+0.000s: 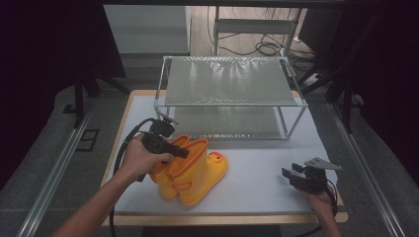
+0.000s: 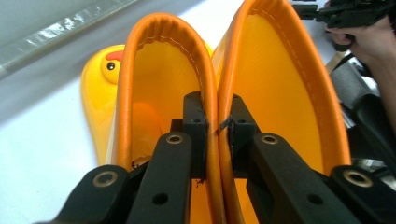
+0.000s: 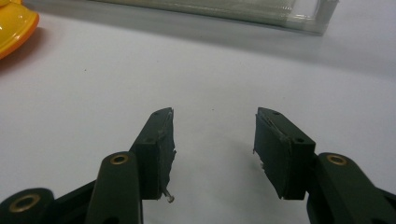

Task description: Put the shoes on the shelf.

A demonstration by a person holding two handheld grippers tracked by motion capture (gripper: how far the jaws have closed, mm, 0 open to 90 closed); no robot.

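Your left gripper [image 1: 170,148] has its fingers [image 2: 194,122] squeezed together on the two touching cuffs of the pair of yellow duck rain boots [image 1: 190,170]. In the left gripper view one finger sits inside the left boot [image 2: 149,93], the other inside the right boot [image 2: 280,93], with both orange rims pinched between them. Grip is at the top of the shafts, on the inner walls where the boots meet.

The boots sit on the white tabletop [image 1: 257,173], left of centre and near your edge. They stand side by side and lean. Toes point right and away from you; the duck face [image 1: 216,158] on one toe shows in the high view, and again in the left gripper view [image 2: 111,65].

Your right gripper [image 1: 298,177] is low over the tabletop near the front right corner, well apart from the boots. Its fingers [image 3: 159,149] are spread wide with nothing between them, bare tabletop [image 3: 215,84] under the gap. A yellow boot toe [image 3: 14,25] shows at the top left corner of the right gripper view.

A two-tier metal-framed shelf rack [image 1: 230,81] with a glossy grey top stands at the back of the tabletop, behind the boots and not touching them. Its lower front edge [image 3: 224,11] runs along the top of the right gripper view.
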